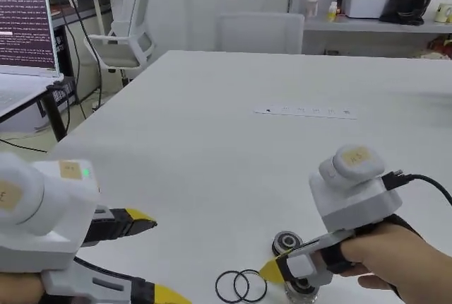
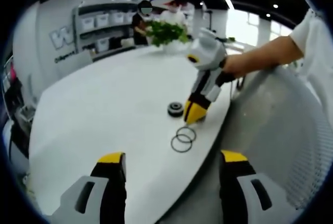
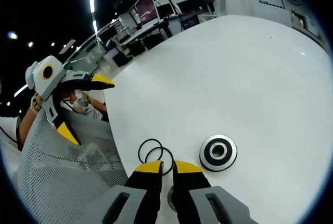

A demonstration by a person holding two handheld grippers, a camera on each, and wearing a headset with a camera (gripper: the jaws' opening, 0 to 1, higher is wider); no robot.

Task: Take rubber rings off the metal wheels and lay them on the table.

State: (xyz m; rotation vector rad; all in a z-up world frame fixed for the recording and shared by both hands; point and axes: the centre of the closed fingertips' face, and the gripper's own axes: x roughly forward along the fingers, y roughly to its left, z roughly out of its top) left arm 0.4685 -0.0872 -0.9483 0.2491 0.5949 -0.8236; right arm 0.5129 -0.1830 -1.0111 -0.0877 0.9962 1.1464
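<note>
While the head view looks down on the bench, the left gripper (image 1: 155,254) sits nearest, at 7 o'clock, with its jaws spread wide and holding nothing. At 5 o'clock the right gripper (image 3: 169,166) points down at the table (image 1: 233,148) with its jaws drawn narrow, almost together. Under its tips lies what appears to be the near wheel (image 1: 302,288), partly hidden. Whether the tips pinch anything on it cannot be told. Two rubber rings (image 1: 240,285) lie flat and overlapping on the table at 6 o'clock, just beside the right gripper's tips. A little farther out, at about 1 o'clock from the rings, the far wheel (image 3: 218,152) lies flat and untouched.

Assessment: two rings are off and laid down. The step in hand is judged to be stripping the near wheel. To do it well, catch the rubber edge alone, not the metal, and roll it up and over the rim rather than pulling straight. The left gripper should come in to pin the wheel so it cannot skid or lift. Lay the freed ring beside the other two, away from the table's near edge.
</note>
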